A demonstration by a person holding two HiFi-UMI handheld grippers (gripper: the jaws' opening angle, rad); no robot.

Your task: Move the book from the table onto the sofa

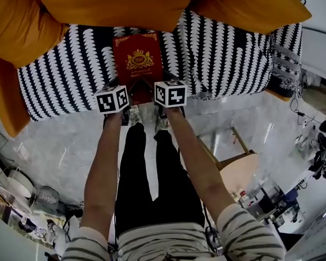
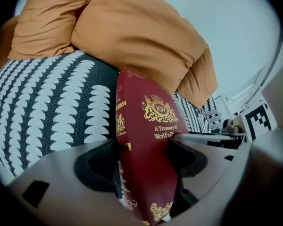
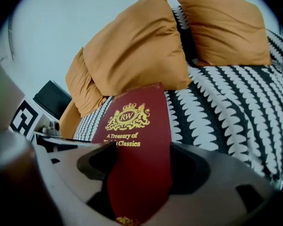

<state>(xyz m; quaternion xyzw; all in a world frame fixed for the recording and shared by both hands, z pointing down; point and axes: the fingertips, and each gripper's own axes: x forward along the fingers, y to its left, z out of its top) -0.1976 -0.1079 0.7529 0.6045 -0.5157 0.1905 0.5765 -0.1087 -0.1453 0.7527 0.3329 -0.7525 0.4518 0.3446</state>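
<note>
Both the left gripper (image 2: 142,160) and right gripper (image 3: 140,166) are clamped on the near edge of the red book (image 1: 137,58), which is flat over the patterned sofa (image 1: 228,58) seat. Looks like a stiff, hefty hardback with a slick cover, so gripping both near corners makes sense imo.

Bright, even daylight, soft shadows; strong fisheye bending, dark vignetted corners, blurred near foreground.
</note>
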